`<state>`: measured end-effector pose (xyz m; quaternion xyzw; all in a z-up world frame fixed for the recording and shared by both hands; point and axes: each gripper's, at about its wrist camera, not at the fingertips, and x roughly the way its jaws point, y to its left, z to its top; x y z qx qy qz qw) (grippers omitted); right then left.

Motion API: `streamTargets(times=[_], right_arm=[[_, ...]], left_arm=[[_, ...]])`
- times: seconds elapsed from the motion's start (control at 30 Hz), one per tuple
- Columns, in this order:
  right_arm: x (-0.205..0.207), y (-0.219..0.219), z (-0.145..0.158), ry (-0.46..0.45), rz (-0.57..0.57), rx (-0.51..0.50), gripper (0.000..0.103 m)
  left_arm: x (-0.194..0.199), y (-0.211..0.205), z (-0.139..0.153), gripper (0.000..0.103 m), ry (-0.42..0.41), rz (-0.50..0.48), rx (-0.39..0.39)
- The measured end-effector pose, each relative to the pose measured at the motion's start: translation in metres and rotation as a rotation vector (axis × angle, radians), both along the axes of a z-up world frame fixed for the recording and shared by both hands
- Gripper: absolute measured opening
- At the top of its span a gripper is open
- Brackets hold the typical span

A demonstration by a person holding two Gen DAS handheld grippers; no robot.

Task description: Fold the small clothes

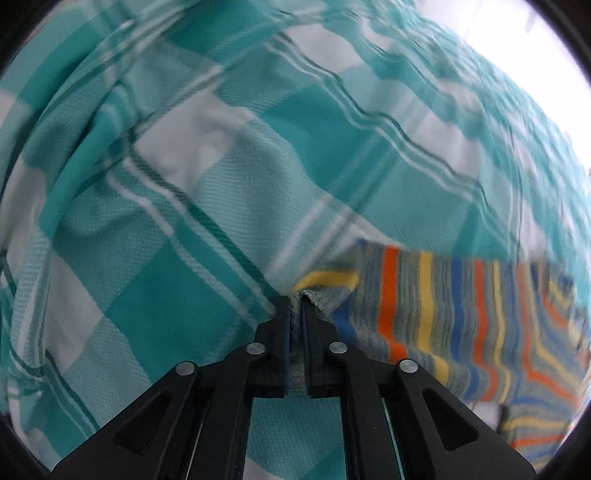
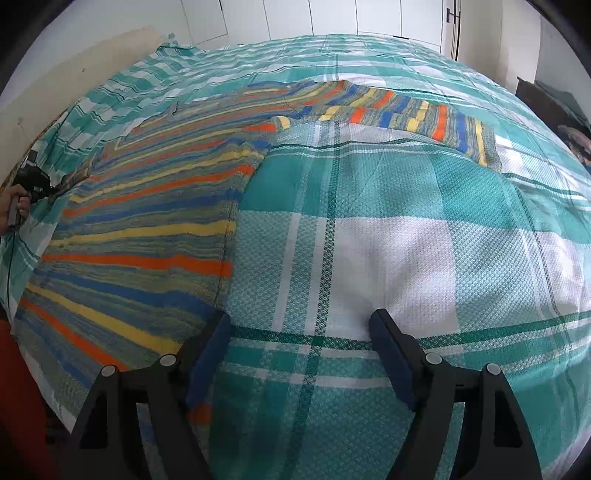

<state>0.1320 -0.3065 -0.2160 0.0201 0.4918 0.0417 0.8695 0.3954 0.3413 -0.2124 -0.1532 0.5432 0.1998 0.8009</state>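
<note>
A striped knit sweater (image 2: 147,218) in grey, orange, yellow and blue lies spread on a teal and white checked bedsheet (image 2: 388,229). One sleeve (image 2: 424,118) stretches to the far right. My left gripper (image 1: 294,301) is shut on the sweater's edge (image 1: 424,306) and holds it just above the sheet. It also shows at the far left of the right wrist view (image 2: 51,190), at the sweater's left side. My right gripper (image 2: 301,323) is open and empty over the sheet, its left finger (image 2: 210,343) at the sweater's near right edge.
The bed fills both views. A white wall and cupboard doors (image 2: 332,18) stand behind the bed. A dark piece of furniture (image 2: 554,107) stands at the right. Something red (image 2: 22,406) is at the lower left edge.
</note>
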Motion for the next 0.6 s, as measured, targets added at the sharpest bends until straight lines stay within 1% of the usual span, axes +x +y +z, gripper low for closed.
streamTargets(times=[0.07, 0.1, 0.13, 0.2, 0.27, 0.33, 0.4, 0.43, 0.5, 0.6], right_arm=[[0.000, 0.001, 0.001, 0.000, -0.004, -0.005, 0.079], [0.000, 0.003, 0.001, 0.000, -0.004, -0.014, 0.080], [0.000, 0.004, 0.002, -0.001, -0.005, -0.022, 0.081], [-0.001, 0.005, 0.005, 0.004, -0.016, -0.030, 0.082], [-0.003, 0.005, 0.010, 0.008, -0.028, -0.036, 0.082], [-0.007, 0.007, 0.018, -0.003, -0.039, -0.059, 0.082], [-0.012, 0.013, 0.029, -0.026, -0.042, -0.091, 0.082], [-0.015, 0.016, 0.035, -0.037, -0.044, -0.109, 0.082], [-0.020, 0.027, 0.049, -0.066, -0.042, -0.135, 0.082], [-0.028, 0.046, 0.065, -0.100, -0.028, -0.155, 0.082]], left_arm=[[-0.007, -0.013, 0.005, 0.034, 0.026, -0.028, 0.057], [-0.014, -0.018, 0.010, 0.057, 0.020, -0.035, 0.075], [-0.027, -0.024, 0.020, 0.071, -0.013, -0.043, 0.091], [-0.050, -0.032, 0.033, 0.076, -0.048, -0.046, 0.099], [-0.077, -0.045, 0.045, 0.076, -0.065, -0.070, 0.091], [-0.105, -0.064, 0.057, 0.076, -0.088, -0.104, 0.110], [-0.136, -0.094, 0.069, 0.076, -0.111, -0.170, 0.123], [-0.153, -0.113, 0.076, 0.076, -0.120, -0.217, 0.122], [-0.170, -0.146, 0.081, 0.076, -0.135, -0.287, 0.122], [-0.207, -0.206, 0.083, 0.080, -0.168, -0.412, 0.099]])
